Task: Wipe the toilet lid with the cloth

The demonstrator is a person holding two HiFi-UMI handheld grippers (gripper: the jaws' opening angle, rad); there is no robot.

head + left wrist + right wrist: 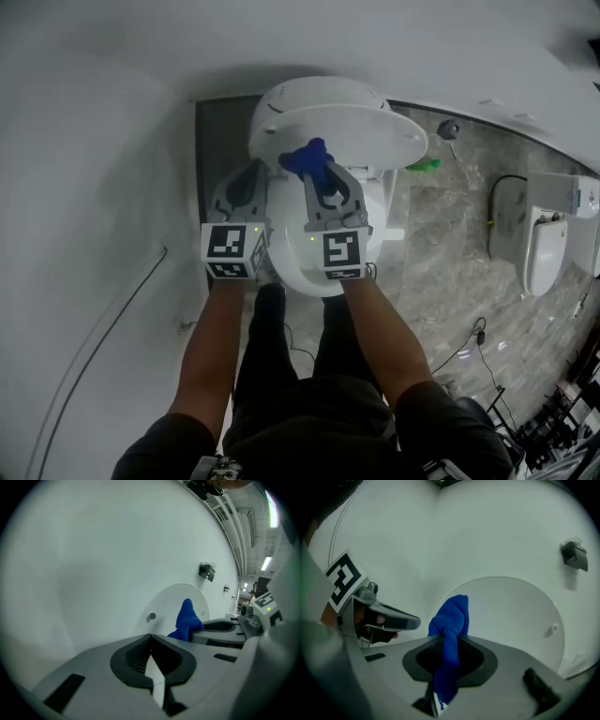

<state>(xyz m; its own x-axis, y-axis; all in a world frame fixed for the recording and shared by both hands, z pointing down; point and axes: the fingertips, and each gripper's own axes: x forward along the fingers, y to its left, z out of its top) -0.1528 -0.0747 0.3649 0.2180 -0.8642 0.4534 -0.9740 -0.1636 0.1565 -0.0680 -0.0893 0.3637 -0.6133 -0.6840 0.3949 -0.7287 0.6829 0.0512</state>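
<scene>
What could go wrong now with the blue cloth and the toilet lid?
The cloth is only pinched in the right tongs, so hard rubbing might pull it loose. The lid stands up; a strong push could bang it back. The left tongs, shut and empty, sit close by and might bump the right ones.

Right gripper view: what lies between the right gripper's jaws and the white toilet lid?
Only the blue cloth, pinched in the right gripper and bunched before the toilet lid, as the right gripper view shows.

Cloth (306, 157) in right tool (319, 174), before raised toilet lid (352, 127), perhaps touching it, left tool (256, 169) alongside.
</scene>
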